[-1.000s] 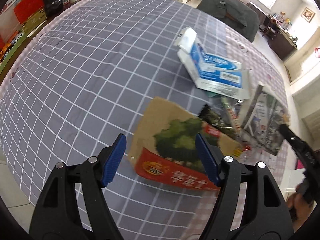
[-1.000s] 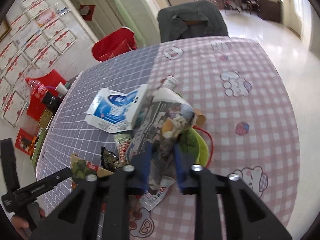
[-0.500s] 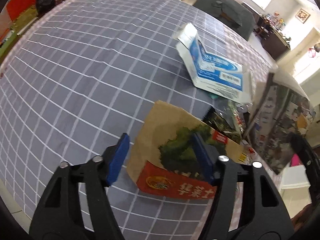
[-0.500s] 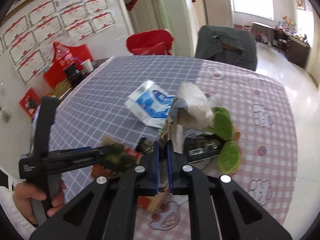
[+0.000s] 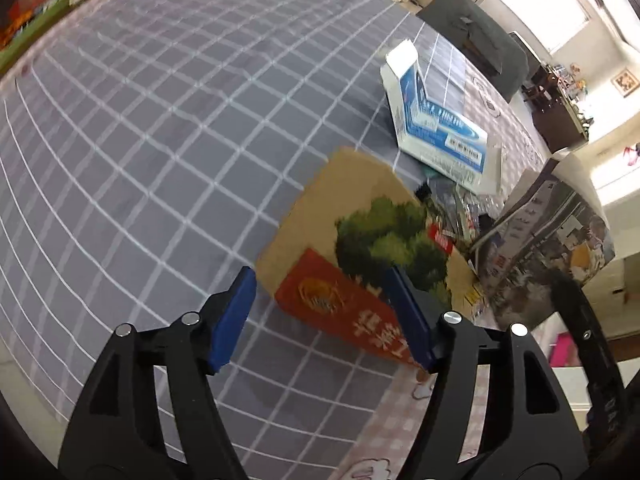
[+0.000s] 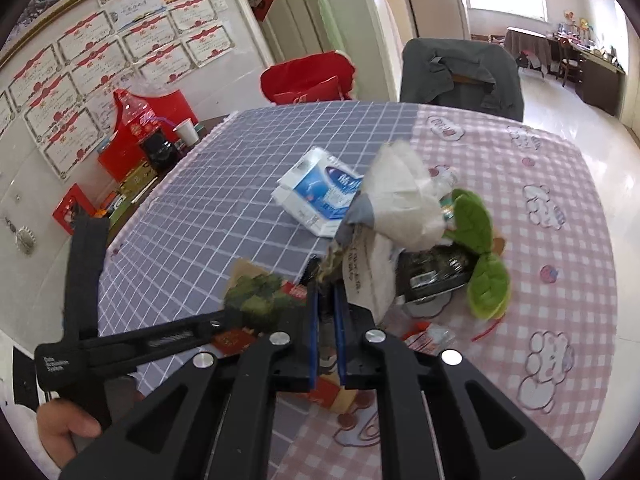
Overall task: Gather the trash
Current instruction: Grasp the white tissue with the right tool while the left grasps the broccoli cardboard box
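Note:
A flattened brown carton with a green tree print and red band (image 5: 360,256) lies on the grey checked tablecloth; it also shows in the right wrist view (image 6: 256,296). My left gripper (image 5: 324,316) is open just above it, its blue pads on either side of the carton's near edge. My right gripper (image 6: 326,320) is shut on a crumpled newspaper (image 6: 392,216) and holds it lifted above the trash pile; the paper shows in the left wrist view (image 5: 552,240). A blue and white box (image 5: 436,124) lies behind the carton.
A dark foil wrapper (image 6: 436,276), a green leaf-shaped item (image 6: 484,264) and small wrappers lie on the pink checked cloth (image 6: 560,208). A grey chair (image 6: 460,72) and a red chair (image 6: 308,76) stand behind the table. Red boxes and a paper cup (image 6: 186,130) are at the far left.
My right gripper has lifted the newspaper up off the pile. My left gripper has moved closer over the carton, staying open.

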A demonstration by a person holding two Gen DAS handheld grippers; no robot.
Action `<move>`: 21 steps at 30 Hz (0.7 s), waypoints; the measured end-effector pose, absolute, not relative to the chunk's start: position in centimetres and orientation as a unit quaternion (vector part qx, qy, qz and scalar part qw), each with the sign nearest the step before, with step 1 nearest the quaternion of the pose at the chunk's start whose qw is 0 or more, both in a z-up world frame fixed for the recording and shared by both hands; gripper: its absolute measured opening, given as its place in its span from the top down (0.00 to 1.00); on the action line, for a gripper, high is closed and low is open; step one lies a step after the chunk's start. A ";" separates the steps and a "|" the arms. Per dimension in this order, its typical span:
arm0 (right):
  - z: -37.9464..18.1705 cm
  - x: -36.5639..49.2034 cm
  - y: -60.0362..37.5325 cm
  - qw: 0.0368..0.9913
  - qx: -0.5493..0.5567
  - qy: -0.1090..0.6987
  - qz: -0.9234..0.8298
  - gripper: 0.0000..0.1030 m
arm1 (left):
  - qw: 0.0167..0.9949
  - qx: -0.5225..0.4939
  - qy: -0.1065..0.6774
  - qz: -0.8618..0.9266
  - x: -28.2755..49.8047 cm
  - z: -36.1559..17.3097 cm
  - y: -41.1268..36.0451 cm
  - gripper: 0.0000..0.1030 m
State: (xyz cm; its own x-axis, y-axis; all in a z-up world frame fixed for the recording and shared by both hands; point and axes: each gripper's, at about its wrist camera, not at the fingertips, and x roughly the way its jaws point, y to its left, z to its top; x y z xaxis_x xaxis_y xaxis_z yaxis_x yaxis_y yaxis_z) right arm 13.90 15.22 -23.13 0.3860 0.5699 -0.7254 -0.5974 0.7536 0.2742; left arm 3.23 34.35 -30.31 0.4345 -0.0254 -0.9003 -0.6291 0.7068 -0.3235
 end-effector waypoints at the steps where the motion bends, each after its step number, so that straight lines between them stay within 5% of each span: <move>1: -23.3 13.4 15.6 0.831 -0.020 0.429 0.355 0.92 | 0.777 -0.336 0.495 0.194 3.2 -30.7 34.2 0.35; 12: -23.5 12.3 17.1 0.833 -0.043 0.419 0.360 0.91 | 0.764 -0.449 0.436 0.159 3.3 -33.5 34.6 0.36; 21: -23.3 11.8 17.0 0.836 -0.045 0.416 0.355 0.91 | 0.804 -0.419 0.396 0.147 3.7 -29.9 33.6 0.86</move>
